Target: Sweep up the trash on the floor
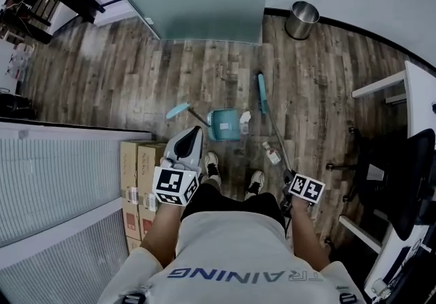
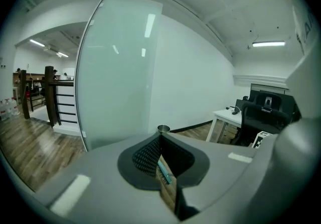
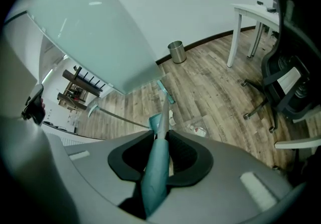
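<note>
With the right gripper clamped on the teal broom and the left gripper closed on nothing, short low strokes should best nudge the bottle, at one o'clock from the feet, toward the dustpan at twelve.

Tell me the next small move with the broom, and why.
Probably draw the broom head back toward the feet and leftward, pushing the small piece of litter toward the dustpan. The right gripper has its jaws clamped on the handle, the head lies beyond the litter, and the dustpan sits just left of it.
</note>
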Tool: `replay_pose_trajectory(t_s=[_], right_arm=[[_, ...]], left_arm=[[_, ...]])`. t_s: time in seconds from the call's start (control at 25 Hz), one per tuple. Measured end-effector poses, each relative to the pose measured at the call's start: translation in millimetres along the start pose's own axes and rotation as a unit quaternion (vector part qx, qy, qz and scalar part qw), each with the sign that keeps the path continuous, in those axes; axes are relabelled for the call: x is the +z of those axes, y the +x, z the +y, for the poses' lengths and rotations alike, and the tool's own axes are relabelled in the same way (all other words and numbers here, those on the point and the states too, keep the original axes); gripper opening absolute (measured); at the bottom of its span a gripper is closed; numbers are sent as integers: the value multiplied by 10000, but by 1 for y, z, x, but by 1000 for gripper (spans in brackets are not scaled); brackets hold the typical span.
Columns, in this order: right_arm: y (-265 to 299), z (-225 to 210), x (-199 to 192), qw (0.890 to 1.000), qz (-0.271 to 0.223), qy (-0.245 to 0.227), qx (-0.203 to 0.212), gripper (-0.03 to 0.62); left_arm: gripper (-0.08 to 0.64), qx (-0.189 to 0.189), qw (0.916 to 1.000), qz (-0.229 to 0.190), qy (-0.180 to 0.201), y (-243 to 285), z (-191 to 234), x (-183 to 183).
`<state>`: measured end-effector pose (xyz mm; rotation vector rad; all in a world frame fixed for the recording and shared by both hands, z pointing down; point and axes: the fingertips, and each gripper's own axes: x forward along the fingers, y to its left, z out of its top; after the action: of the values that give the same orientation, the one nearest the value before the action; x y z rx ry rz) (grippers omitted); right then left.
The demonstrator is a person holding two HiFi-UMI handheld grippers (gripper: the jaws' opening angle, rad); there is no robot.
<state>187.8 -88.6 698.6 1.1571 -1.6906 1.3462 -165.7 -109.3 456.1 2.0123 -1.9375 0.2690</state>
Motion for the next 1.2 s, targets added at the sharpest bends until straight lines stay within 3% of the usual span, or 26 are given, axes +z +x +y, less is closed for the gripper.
replay_pose_trajectory(t_s=[0.28, 0.56, 0.72, 0.88, 1.08, 1.2], right_arm=[[18, 72, 17, 9992, -130, 17, -371, 109], [36, 100, 21, 9991, -128, 3, -399, 109], [40, 93, 18, 9991, -76, -23, -408, 109], [39, 83, 12, 9991, -15, -64, -419, 109], [41, 72, 7, 9990, 109, -39, -422, 109], [40, 71, 4, 9990, 162, -23, -416, 109]], left_arm=[[2, -480, 9987, 147, -125, 33, 85, -14], [2, -394, 9973, 625, 55, 46, 130, -41], [148, -584, 9915, 1115, 335, 52, 125, -64], [325, -885, 9778, 1740, 763, 61, 117, -92], [374, -1054, 9571, 2335, 1356, 74, 117, -110], [376, -1168, 9396, 2800, 1584, 85, 128, -132]])
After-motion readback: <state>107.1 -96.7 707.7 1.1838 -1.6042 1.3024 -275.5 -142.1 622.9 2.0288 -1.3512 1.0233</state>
